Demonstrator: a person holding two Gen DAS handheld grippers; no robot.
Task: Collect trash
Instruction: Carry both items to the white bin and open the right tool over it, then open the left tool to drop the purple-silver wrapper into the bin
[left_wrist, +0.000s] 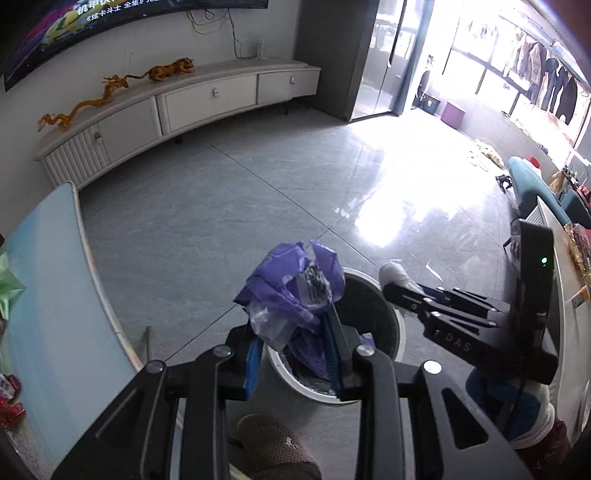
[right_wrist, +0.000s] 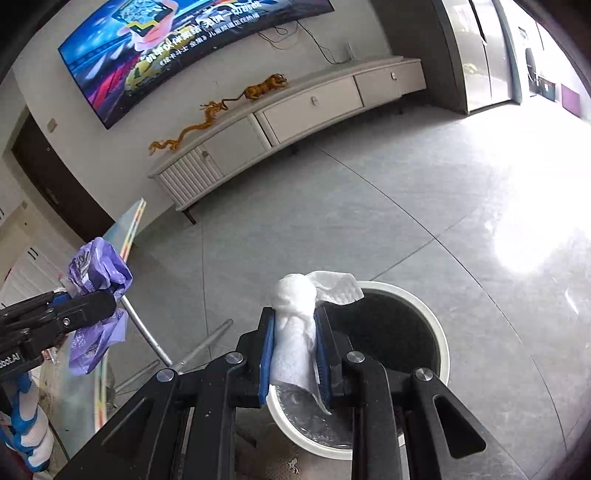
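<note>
My left gripper (left_wrist: 293, 332) is shut on a crumpled purple plastic bag (left_wrist: 291, 284) and holds it above the near left rim of a white trash bin (left_wrist: 400, 334) with a dark inside. My right gripper (right_wrist: 295, 339) is shut on a crumpled white paper towel (right_wrist: 299, 317) and holds it over the near left rim of the same bin (right_wrist: 441, 354). In the left wrist view the right gripper (left_wrist: 393, 286) with the towel (left_wrist: 393, 271) is at the bin's right. In the right wrist view the left gripper (right_wrist: 107, 306) with the purple bag (right_wrist: 101, 273) is at the far left.
A glass table (left_wrist: 55, 295) with wrappers stands at the left. A long white TV cabinet (left_wrist: 207, 99) lines the far wall under a TV (right_wrist: 192, 44). A counter (left_wrist: 569, 295) stands at the right. A slipper (left_wrist: 273, 446) lies by the bin. Grey tile floor (left_wrist: 258, 192) lies beyond.
</note>
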